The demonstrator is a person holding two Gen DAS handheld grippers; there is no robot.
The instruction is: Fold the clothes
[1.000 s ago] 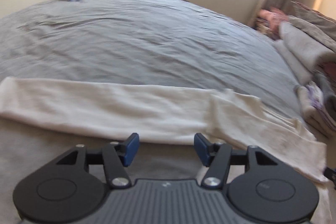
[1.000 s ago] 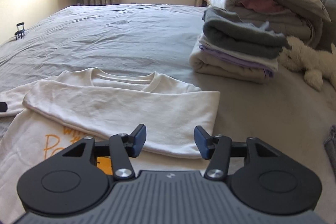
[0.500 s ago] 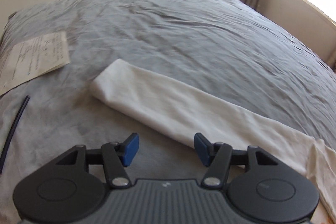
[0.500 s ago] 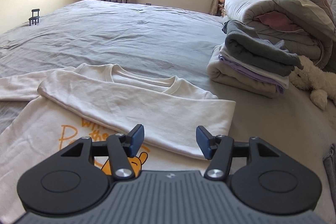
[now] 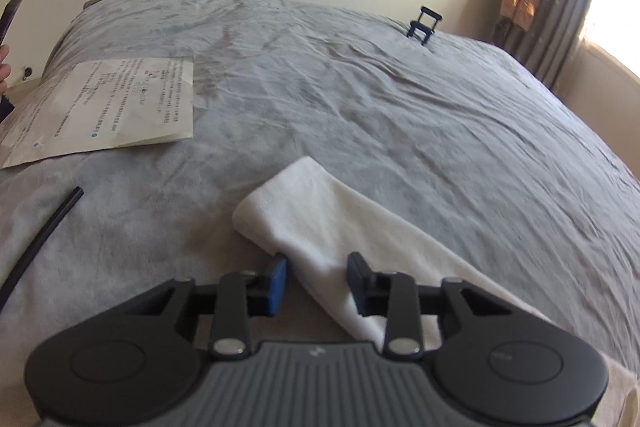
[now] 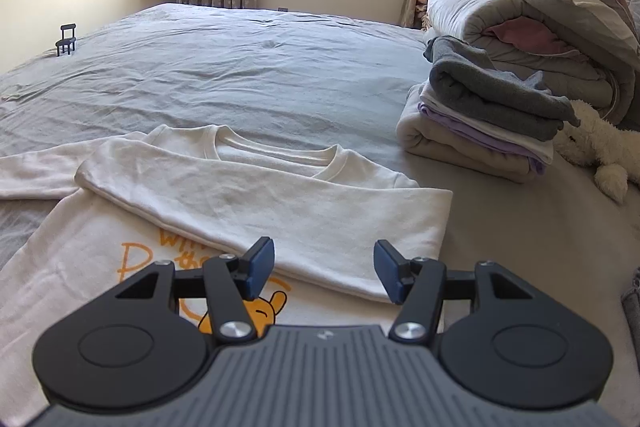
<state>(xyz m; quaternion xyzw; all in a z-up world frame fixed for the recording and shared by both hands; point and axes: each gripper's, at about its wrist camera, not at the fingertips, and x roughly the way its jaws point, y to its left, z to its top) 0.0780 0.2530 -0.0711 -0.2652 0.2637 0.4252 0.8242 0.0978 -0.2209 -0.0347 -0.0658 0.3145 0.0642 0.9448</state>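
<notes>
Clearly, we had the cream long-sleeved sweatshirt with an orange cartoon print (image 6: 120, 239) lying flat on the grey bed cover (image 6: 248, 75), one sleeve folded across the chest (image 6: 256, 199) and the other sleeve stretched out sideways (image 5: 344, 223) toward the printed paper sheet (image 5: 104, 103). We judged the outstretched sleeve to be the step in hand: to do it well, we would pinch near the cuff through both layers, lift only slightly, and carry it across level so the chest fold stayed smooth. Our left hand-held gripper (image 5: 316, 275) was spread wide, its fingers straddling the sleeve's edge near the cuff, holding nothing. Our right hand-held gripper (image 6: 324, 269) hovered equally spread above the folded sleeve's lower edge, empty. A stack of folded grey and lilac garments (image 6: 480, 123) sat well apart.
</notes>
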